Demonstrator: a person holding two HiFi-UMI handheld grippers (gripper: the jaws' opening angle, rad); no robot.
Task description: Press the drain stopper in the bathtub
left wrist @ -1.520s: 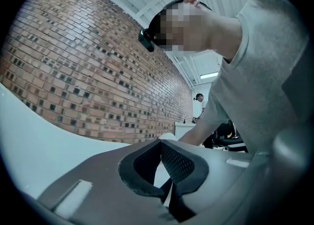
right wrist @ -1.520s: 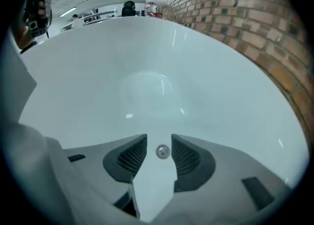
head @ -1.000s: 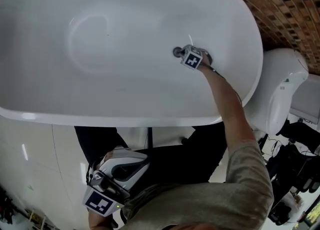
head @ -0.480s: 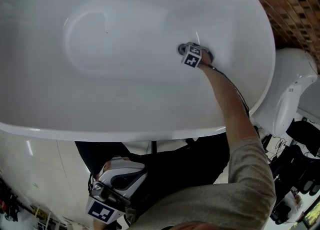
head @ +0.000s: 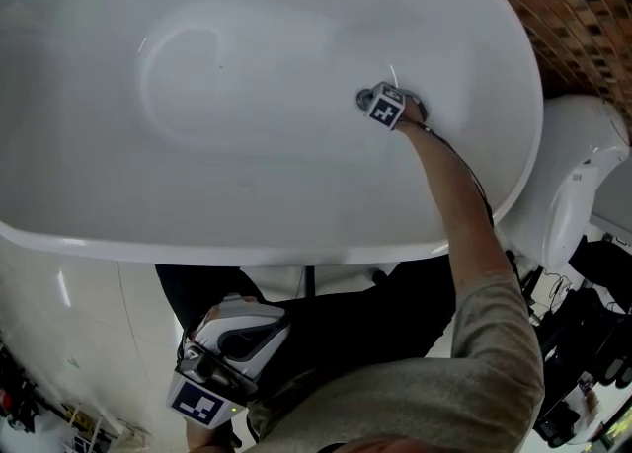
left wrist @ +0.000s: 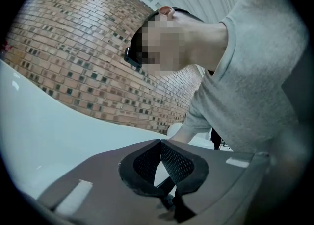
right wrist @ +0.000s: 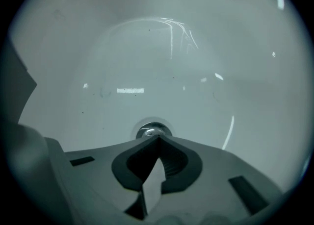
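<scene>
In the head view the white bathtub point(head: 89, 234) fills the upper part. Its round metal drain stopper point(head: 362, 100) sits in the floor at the right end. My right gripper point(head: 375, 103) reaches down into the tub, its marker cube just right of the stopper. The right gripper view shows the right gripper point(right wrist: 158, 138) shut with nothing in it, tips at the near edge of the stopper point(right wrist: 152, 130); contact cannot be told. My left gripper point(head: 259, 321) hangs outside the tub, below its near rim. The left gripper view shows the left gripper point(left wrist: 160, 142) shut and empty, pointing at the person's grey shirt.
A white rounded fixture point(head: 565, 180) stands right of the tub. Brick-patterned flooring point(head: 583, 7) shows at the top right. Dark cables and gear point(head: 583, 342) lie at the lower right. The person's arm point(head: 464, 234) crosses the tub's near rim.
My right gripper has sunk a little deeper into the tub, closer to the drain stopper. The left gripper has stayed low beside the tub.
</scene>
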